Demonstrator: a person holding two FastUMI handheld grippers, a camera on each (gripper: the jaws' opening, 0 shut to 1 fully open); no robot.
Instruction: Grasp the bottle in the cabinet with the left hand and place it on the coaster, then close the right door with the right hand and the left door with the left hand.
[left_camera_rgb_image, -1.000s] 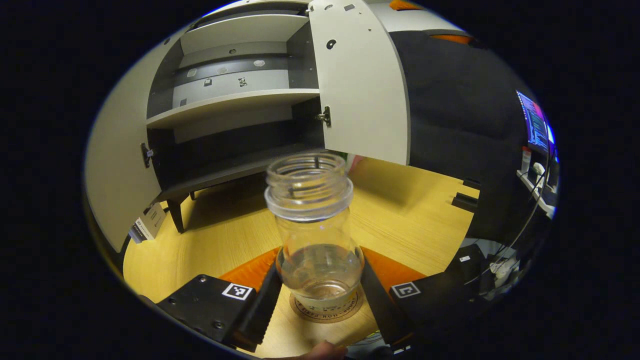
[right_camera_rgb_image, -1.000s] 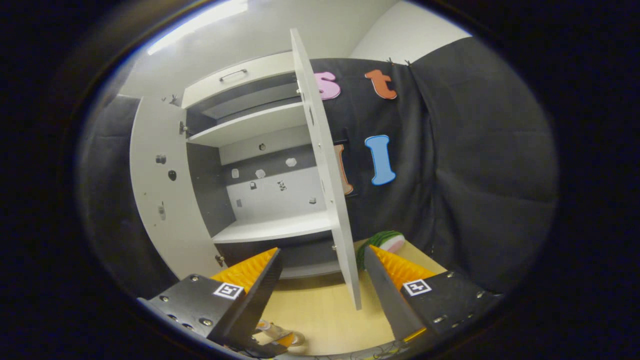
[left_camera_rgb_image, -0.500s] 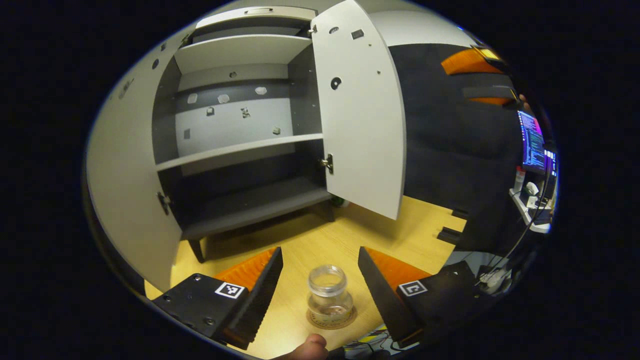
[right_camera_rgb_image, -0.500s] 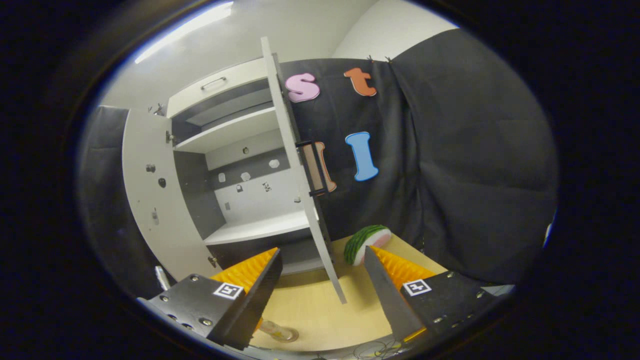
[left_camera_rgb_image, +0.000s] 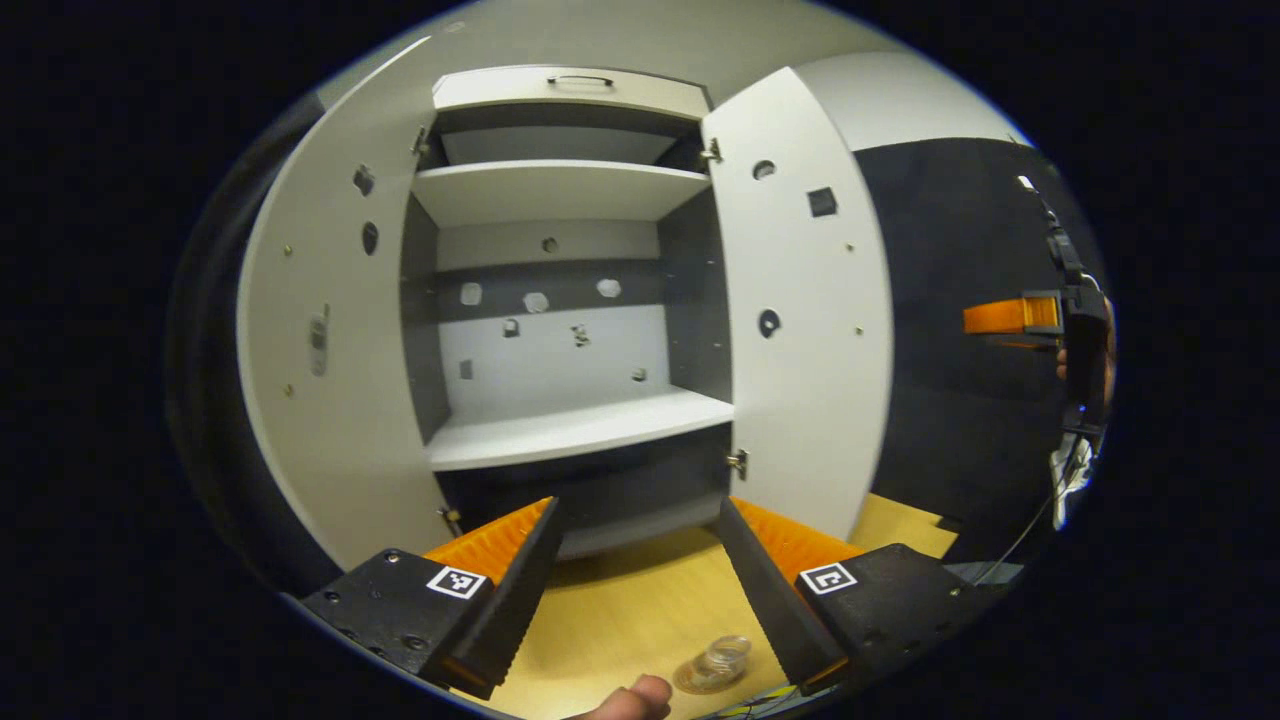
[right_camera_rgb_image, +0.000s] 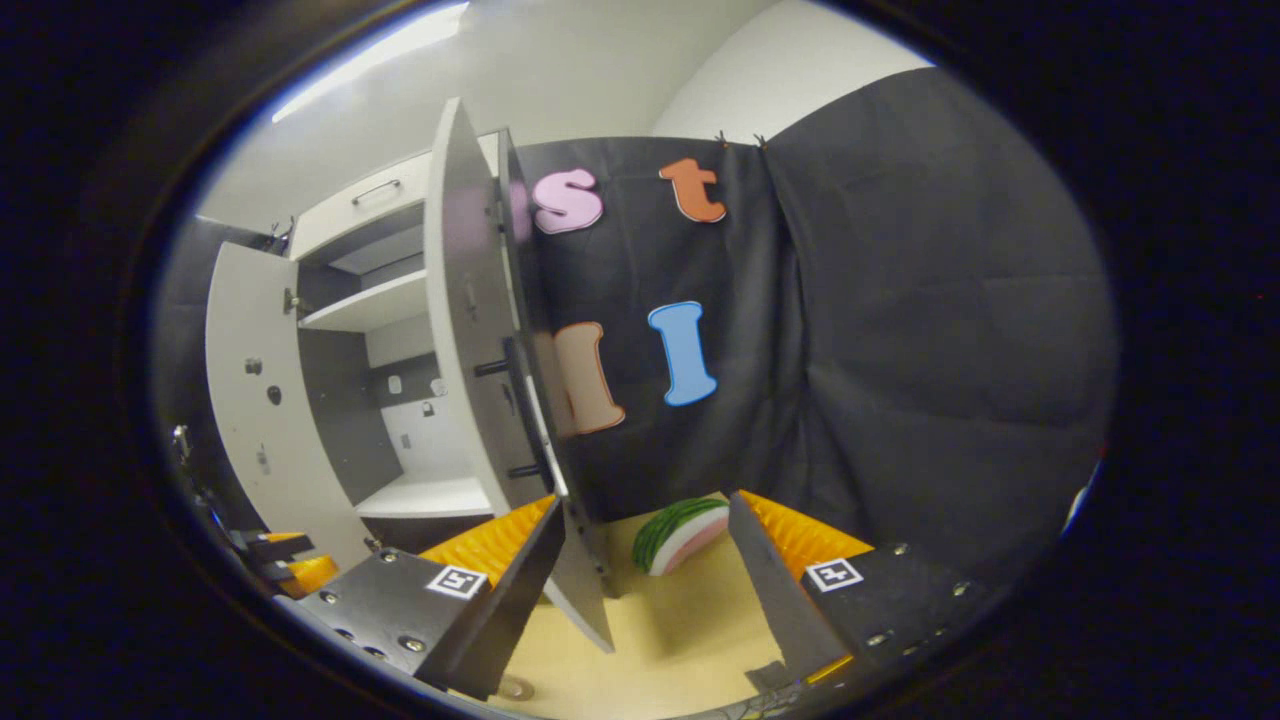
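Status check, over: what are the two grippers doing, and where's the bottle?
Left gripper open, holding nothing. Right gripper open beside the right door. Bottle on the coaster; both doors open. Watermelon slice behind the right door.

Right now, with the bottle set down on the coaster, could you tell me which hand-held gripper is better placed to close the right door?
The right hand-held gripper. The right door hangs open beside it, its outer face and handle showing. The left hand-held gripper faces the cabinet interior, above the bottle.
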